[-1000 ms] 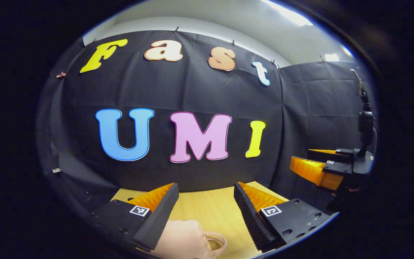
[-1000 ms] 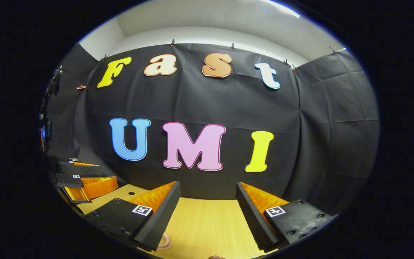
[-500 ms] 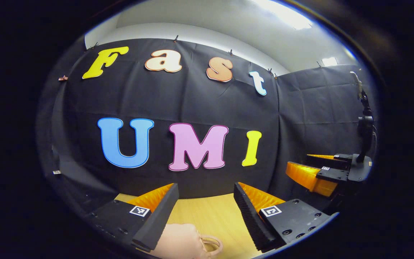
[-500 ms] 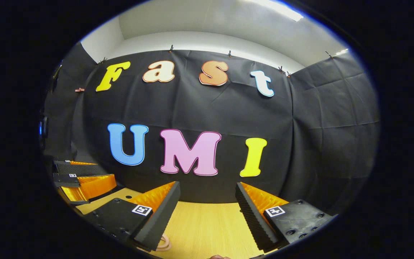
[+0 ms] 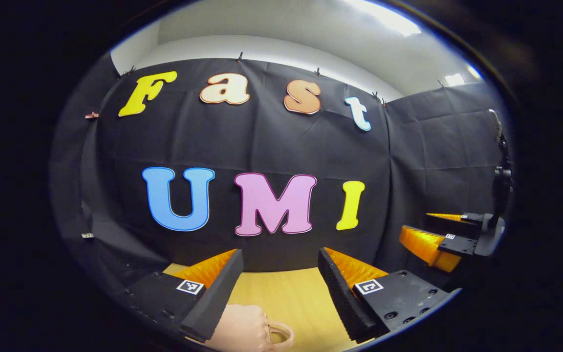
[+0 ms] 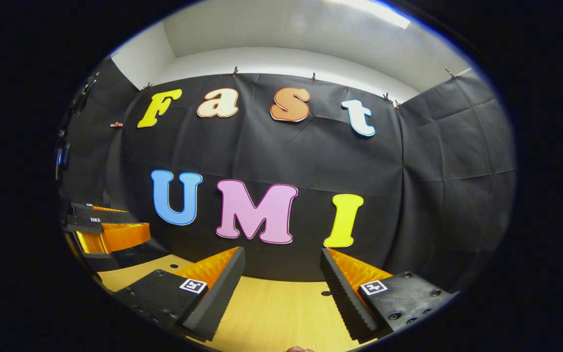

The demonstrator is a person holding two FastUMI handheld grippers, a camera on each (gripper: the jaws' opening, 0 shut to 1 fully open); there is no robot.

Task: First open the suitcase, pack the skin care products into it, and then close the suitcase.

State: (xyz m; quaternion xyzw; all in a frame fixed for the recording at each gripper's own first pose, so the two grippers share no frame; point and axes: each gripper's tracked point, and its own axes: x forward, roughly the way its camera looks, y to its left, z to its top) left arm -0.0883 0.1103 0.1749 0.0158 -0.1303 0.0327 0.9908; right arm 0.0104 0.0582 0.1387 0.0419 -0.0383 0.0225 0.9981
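- Left gripper (image 5: 280,256) in the left gripper view: fingers spread wide, nothing between them, touching nothing; held above the wooden table (image 5: 291,298)
- Between and just below its fingers, at the bottom edge of that view, sat a pale pink rounded item (image 5: 242,330) with a small loop handle on its right side; only its top showed, so I could not tell whether it was the suitcase or one of the skin care products
- The left finger's inner edge overlapped the pink item in the picture; contact could not be judged
- Right gripper (image 6: 281,255) in the right gripper view: fingers likewise spread wide, empty, poised over bare table (image 6: 281,313)
- Two small dark holes in the tabletop, one near the left finger (image 6: 174,266) and one just inside the right finger (image 6: 326,293)
- Each gripper appeared in the other's view: the right one at the far right of the left gripper view (image 5: 445,234), the left one at the far left of the right gripper view (image 6: 108,230); both well apart, fingers parted, nothing held
- Table's far edge met the black cloth wall (image 6: 311,156) close ahead of both grippers; open tabletop lay between the fingers and that edge
- Cloth wall wrapped round on the right; white wall and a ceiling light (image 5: 384,14) above it
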